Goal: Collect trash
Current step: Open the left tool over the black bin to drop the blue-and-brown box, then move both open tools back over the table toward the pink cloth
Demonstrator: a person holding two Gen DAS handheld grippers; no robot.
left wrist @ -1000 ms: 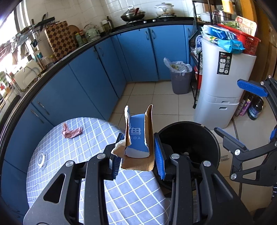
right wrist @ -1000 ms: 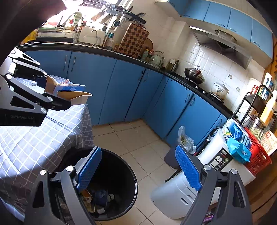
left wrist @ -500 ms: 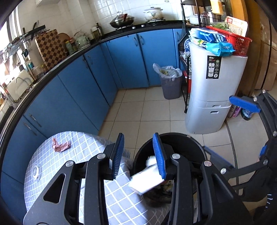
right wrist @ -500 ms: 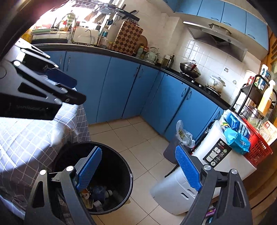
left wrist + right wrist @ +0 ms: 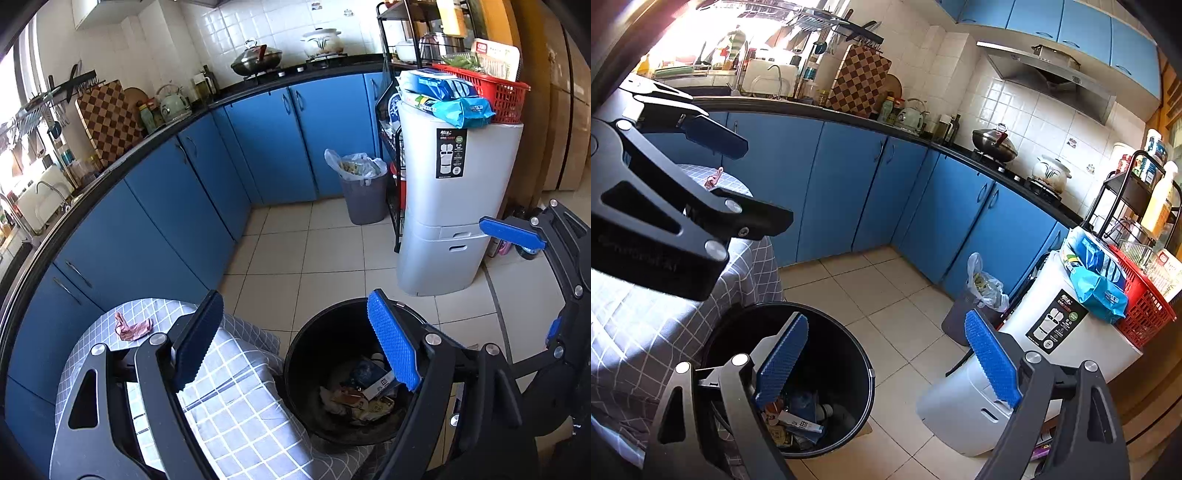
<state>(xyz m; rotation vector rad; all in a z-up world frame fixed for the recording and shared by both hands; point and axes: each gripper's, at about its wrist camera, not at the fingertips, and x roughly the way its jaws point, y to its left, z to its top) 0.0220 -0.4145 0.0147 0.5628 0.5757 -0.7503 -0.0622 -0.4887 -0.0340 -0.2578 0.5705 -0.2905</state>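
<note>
My left gripper (image 5: 295,339) is open and empty, held above the edge of the checked table (image 5: 236,398) and the black trash bin (image 5: 306,354). The blue and white carton (image 5: 373,376) lies inside the bin among other rubbish; it also shows in the right wrist view (image 5: 801,424). A crumpled pink wrapper (image 5: 131,326) lies on the far left of the table. My right gripper (image 5: 886,354) is open and empty, above the bin (image 5: 849,343) and the floor. The left gripper (image 5: 713,177) shows in the right wrist view over the table.
Blue cabinets (image 5: 192,206) curve around the room. A grey bin with a plastic bag (image 5: 364,192) stands in the corner. A white appliance (image 5: 443,221) with blue packets and a red basket (image 5: 491,92) stands right of the black bin. Tiled floor (image 5: 295,251) lies between.
My left gripper opened and let go of the carton, which fell into the black bin. The left gripper's jaws spread wider. My right gripper stayed open and barely moved.
</note>
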